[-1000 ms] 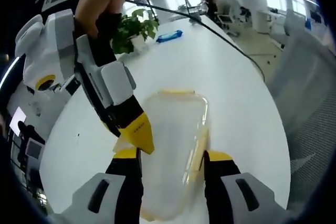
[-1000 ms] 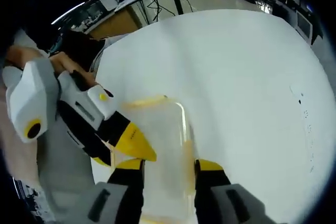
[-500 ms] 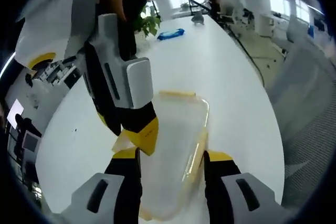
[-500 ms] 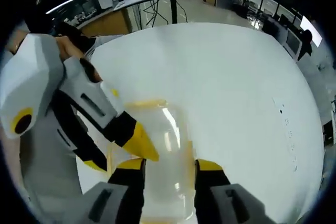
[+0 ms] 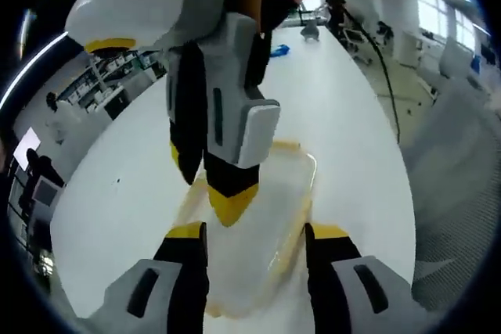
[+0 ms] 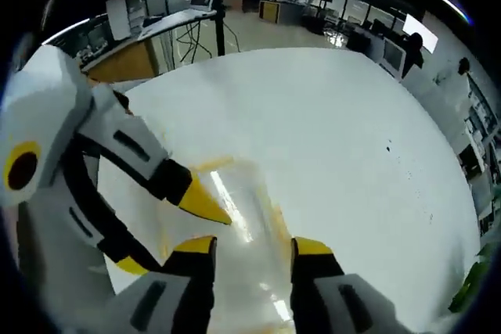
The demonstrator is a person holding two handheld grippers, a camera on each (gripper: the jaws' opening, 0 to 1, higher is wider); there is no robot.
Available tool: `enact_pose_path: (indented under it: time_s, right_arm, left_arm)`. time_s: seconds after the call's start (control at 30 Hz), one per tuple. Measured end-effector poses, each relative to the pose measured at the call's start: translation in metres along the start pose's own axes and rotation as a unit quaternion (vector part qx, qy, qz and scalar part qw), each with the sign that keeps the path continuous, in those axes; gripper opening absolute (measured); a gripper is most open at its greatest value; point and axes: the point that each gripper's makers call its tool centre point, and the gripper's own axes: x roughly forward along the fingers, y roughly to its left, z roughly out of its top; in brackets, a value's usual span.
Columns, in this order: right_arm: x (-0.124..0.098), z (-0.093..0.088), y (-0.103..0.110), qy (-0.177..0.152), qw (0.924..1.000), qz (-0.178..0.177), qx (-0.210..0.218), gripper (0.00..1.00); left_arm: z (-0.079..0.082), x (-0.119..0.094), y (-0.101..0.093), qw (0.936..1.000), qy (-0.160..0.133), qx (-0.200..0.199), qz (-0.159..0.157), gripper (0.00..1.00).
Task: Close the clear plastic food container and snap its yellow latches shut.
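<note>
A white table (image 5: 344,123) stretches ahead of the jaws. At its far end lies a blue object (image 5: 280,49) (too small to identify).

bare white table (image 6: 329,131) beyond container (image 5: 270,193), right claw (image 5: 223,197) blocking above

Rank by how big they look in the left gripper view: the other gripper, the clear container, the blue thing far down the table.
1. Right gripper, though it's nearest the camera, which inflates it.
2. Clear container.
3. Blue thing, tiny, but far off.
</note>
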Motion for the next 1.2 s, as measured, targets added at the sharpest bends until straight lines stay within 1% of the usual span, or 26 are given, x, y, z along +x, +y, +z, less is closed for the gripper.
enact_pose_path:
  time_s: [0.03, 0.07, 0.1, 0.17, 0.2, 0.27, 0.3, 0.4, 0.47, 0.53, 0.63, 0.73, 0.77, 0.87, 0.9, 1.0, 1.1, 1.2]
  right_arm:
    - [-0.002, 0.001, 0.002, -0.009, 0.9999, 0.004, 0.003, 0.44]
    - [-0.003, 0.0, 0.002, -0.008, 0.9999, 0.001, 0.014, 0.46]
    - [-0.006, -0.001, -0.001, -0.01, 0.9998, -0.009, 0.017, 0.47]
    - [-0.009, -0.001, -0.004, -0.022, 0.9992, -0.021, 0.024, 0.47]
    - [-0.012, -0.002, -0.006, -0.029, 0.9982, -0.03, 0.042, 0.47]
    - [-0.017, -0.004, -0.008, -0.041, 0.9959, -0.034, 0.073, 0.48]
    - [-0.019, -0.007, -0.008, -0.04, 0.9954, -0.034, 0.08, 0.49]
    - [-0.029, -0.015, -0.01, -0.039, 0.9944, -0.042, 0.089, 0.51]
    - [-0.035, -0.021, -0.012, -0.042, 0.9926, -0.053, 0.101, 0.51]
    - [-0.04, -0.027, -0.015, -0.047, 0.9895, -0.062, 0.122, 0.51]
    - [-0.043, -0.039, -0.018, -0.055, 0.9832, -0.071, 0.159, 0.51]
    - [-0.044, -0.047, -0.017, -0.062, 0.9792, -0.071, 0.18, 0.51]
    - [-0.046, -0.049, -0.016, -0.069, 0.9756, -0.073, 0.195, 0.51]
    - [-0.047, -0.055, -0.013, -0.079, 0.9699, -0.068, 0.22, 0.5]
    - [-0.047, -0.057, -0.012, -0.08, 0.9685, -0.066, 0.226, 0.5]
    - [-0.047, -0.064, -0.009, -0.083, 0.9644, -0.063, 0.243, 0.5]
    - [-0.045, -0.069, -0.008, -0.087, 0.9598, -0.061, 0.26, 0.49]
    - [-0.042, -0.073, -0.005, -0.088, 0.9558, -0.054, 0.275, 0.49]
  left_arm:
    - [0.004, -0.005, 0.001, 0.9994, -0.015, -0.03, -0.004, 0.54]
    - [0.006, -0.01, 0.006, 0.9978, -0.028, -0.059, 0.002, 0.56]
    - [0.006, -0.013, 0.01, 0.9968, -0.032, -0.073, 0.006, 0.58]
    - [0.004, -0.019, 0.017, 0.9947, -0.038, -0.095, 0.015, 0.58]
    - [0.003, -0.022, 0.022, 0.9939, -0.041, -0.101, 0.021, 0.57]
    - [-0.001, -0.027, 0.032, 0.991, -0.042, -0.121, 0.037, 0.57]
    - [-0.004, -0.029, 0.037, 0.9886, -0.042, -0.137, 0.048, 0.57]
    - [-0.012, -0.031, 0.045, 0.9842, -0.038, -0.162, 0.061, 0.56]
    - [-0.018, -0.032, 0.049, 0.9791, -0.038, -0.187, 0.07, 0.56]
    - [-0.024, -0.032, 0.052, 0.975, -0.037, -0.206, 0.076, 0.56]
    - [-0.03, -0.031, 0.053, 0.9733, -0.028, -0.212, 0.083, 0.58]
    - [-0.034, -0.03, 0.051, 0.9713, -0.024, -0.222, 0.081, 0.57]
    - [-0.034, -0.03, 0.051, 0.9704, -0.024, -0.226, 0.081, 0.56]
    - [-0.036, -0.029, 0.051, 0.9681, -0.024, -0.235, 0.084, 0.55]
    - [-0.037, -0.029, 0.051, 0.9662, -0.024, -0.243, 0.084, 0.54]
    - [-0.039, -0.027, 0.052, 0.9632, -0.025, -0.254, 0.084, 0.52]
    - [-0.044, -0.026, 0.052, 0.9603, -0.018, -0.266, 0.082, 0.5]
    - [-0.045, -0.025, 0.052, 0.9513, -0.026, -0.297, 0.078, 0.49]
